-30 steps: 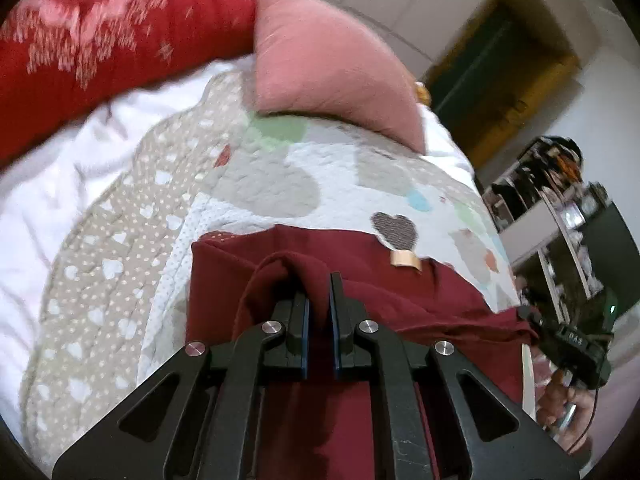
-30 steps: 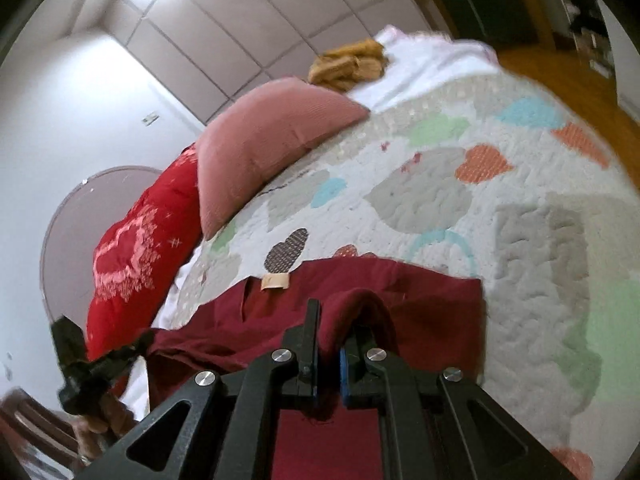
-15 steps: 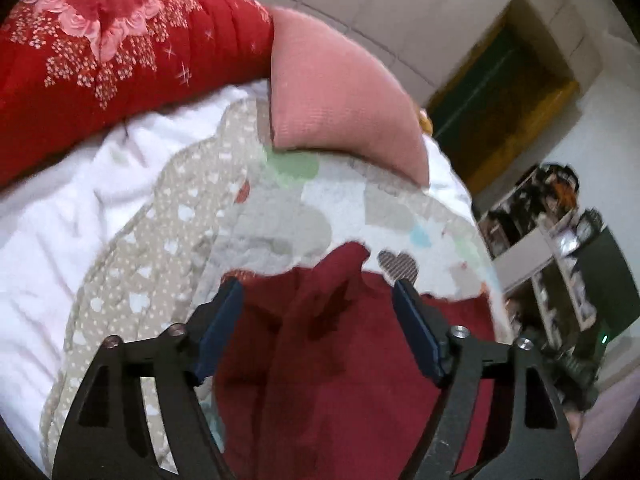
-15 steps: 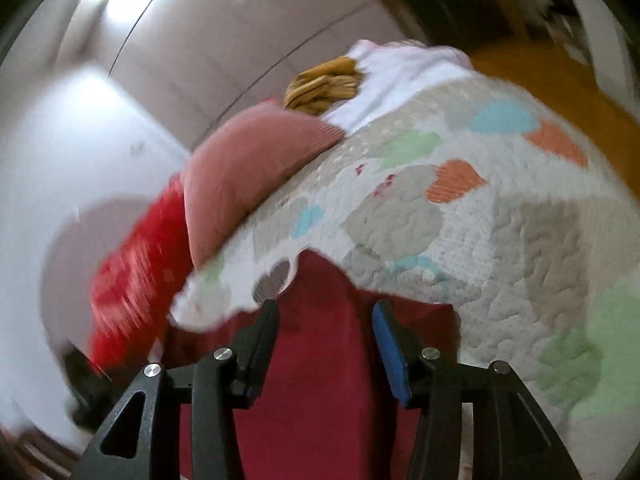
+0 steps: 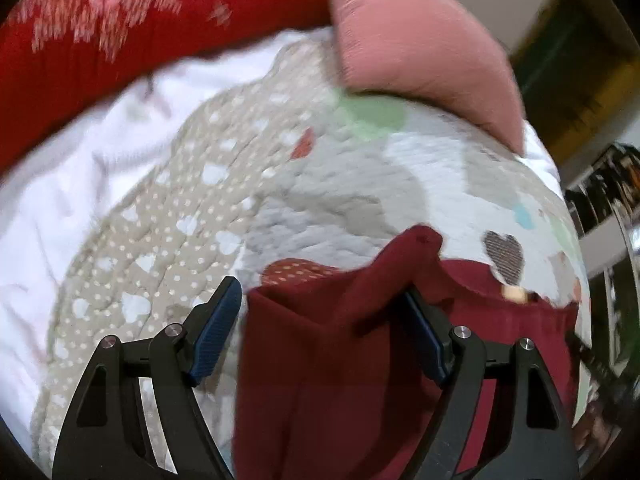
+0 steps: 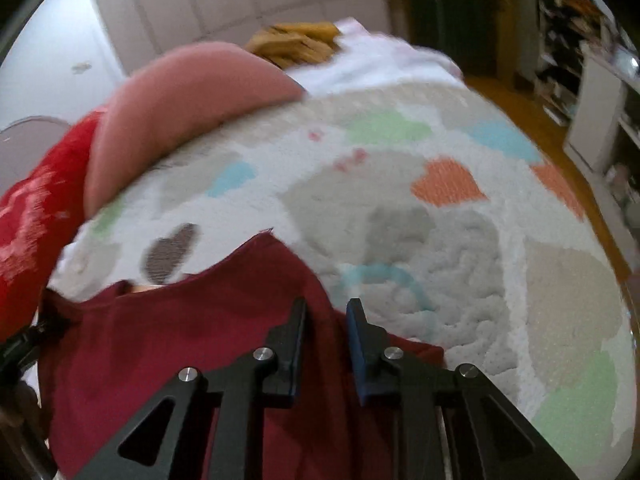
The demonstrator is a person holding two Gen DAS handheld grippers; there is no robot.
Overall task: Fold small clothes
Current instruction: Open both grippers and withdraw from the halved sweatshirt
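A dark red garment [image 5: 344, 368] lies on the heart-patterned quilt [image 5: 280, 184], with a folded flap peaking up at its far edge. My left gripper [image 5: 320, 312] is wide open over the garment's left part, nothing between its fingers. In the right wrist view the same garment [image 6: 192, 344] fills the lower left. My right gripper [image 6: 326, 312] hovers over its right edge, jaws a narrow gap apart with garment fabric showing between them; whether they pinch it is unclear. A tan label [image 5: 514, 294] shows at the garment's far edge.
A pink pillow [image 5: 420, 40] and a red patterned cushion [image 5: 120, 32] lie at the head of the bed. A yellow-brown folded cloth [image 6: 296, 42] sits beyond the pillow. Shelving [image 6: 592, 92] and wooden floor [image 6: 516, 104] lie to the right of the bed.
Both grippers were shut on the garment a second ago, then opened and let it go. The left one stays wide open. The right one has narrowed and moved right over the garment's edge.
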